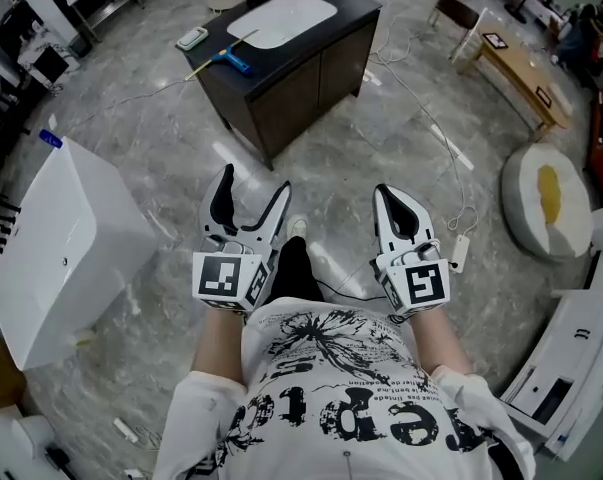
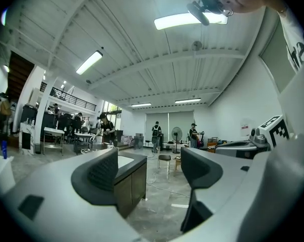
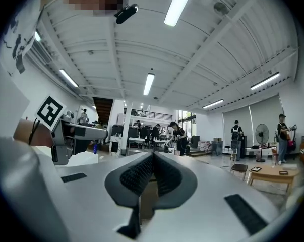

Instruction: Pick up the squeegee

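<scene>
I'm carrying my left gripper (image 1: 253, 183) wide open and empty, and my right gripper (image 1: 389, 196) fully closed on nothing, both well short of the dark wooden cabinet (image 1: 291, 83). The blue-handled squeegee with the long thin yellowish blade (image 1: 231, 61) is lying on its top beside the white oval basin (image 1: 281, 18). I'm judging it light and stiff with a soft edge, so I'm aiming for the blue handle.

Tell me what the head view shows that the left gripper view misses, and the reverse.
Head view only: the squeegee lying on the dark cabinet. Left gripper view only: ceiling lights, standing people and a fan far off. Both: that cabinet and the left gripper, jaws apart, nothing between them.
</scene>
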Demonstrator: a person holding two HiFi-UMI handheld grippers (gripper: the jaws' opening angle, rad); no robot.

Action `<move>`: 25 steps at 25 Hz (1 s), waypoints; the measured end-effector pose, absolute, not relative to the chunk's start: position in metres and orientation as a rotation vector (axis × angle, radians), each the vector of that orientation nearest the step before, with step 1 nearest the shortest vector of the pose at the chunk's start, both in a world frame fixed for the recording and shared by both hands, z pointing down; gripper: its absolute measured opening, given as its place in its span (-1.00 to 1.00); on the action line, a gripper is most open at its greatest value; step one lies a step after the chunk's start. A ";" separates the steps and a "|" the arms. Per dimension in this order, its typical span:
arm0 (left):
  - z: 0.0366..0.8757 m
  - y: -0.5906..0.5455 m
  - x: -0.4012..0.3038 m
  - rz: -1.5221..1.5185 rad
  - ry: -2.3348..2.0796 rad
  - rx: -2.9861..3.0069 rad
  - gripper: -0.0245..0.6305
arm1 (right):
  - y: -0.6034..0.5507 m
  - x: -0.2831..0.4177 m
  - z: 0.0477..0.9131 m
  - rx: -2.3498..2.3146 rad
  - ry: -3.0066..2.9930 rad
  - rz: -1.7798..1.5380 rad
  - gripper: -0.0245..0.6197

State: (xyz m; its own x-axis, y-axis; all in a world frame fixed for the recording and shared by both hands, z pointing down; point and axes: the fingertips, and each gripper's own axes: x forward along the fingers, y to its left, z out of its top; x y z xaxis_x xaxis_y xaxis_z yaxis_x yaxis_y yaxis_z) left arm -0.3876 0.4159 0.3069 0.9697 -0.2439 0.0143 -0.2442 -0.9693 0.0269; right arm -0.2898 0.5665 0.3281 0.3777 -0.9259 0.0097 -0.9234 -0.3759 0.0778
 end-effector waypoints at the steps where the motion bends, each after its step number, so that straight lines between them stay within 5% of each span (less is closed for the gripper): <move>1: 0.311 0.401 -0.373 0.024 -0.374 3.087 0.22 | 0.553 -0.277 0.331 2.553 -1.704 -0.052 -0.88; 13: 0.307 0.145 -0.203 0.046 -0.375 3.027 0.22 | 0.295 -0.106 0.308 2.543 -1.683 -0.066 -0.88; 25: 0.336 -0.007 -0.138 0.179 -0.585 2.936 0.22 | 0.123 -0.013 0.319 2.433 -1.825 -0.014 -0.88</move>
State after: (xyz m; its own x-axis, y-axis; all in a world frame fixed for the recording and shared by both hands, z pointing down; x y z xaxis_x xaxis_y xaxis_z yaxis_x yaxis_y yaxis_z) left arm -0.1378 -0.0074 0.3357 0.9172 -0.3715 0.1440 -0.3885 -0.9141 0.1162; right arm -0.0130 0.1234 0.3188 0.2817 -0.9581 0.0522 -0.9572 -0.2768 0.0852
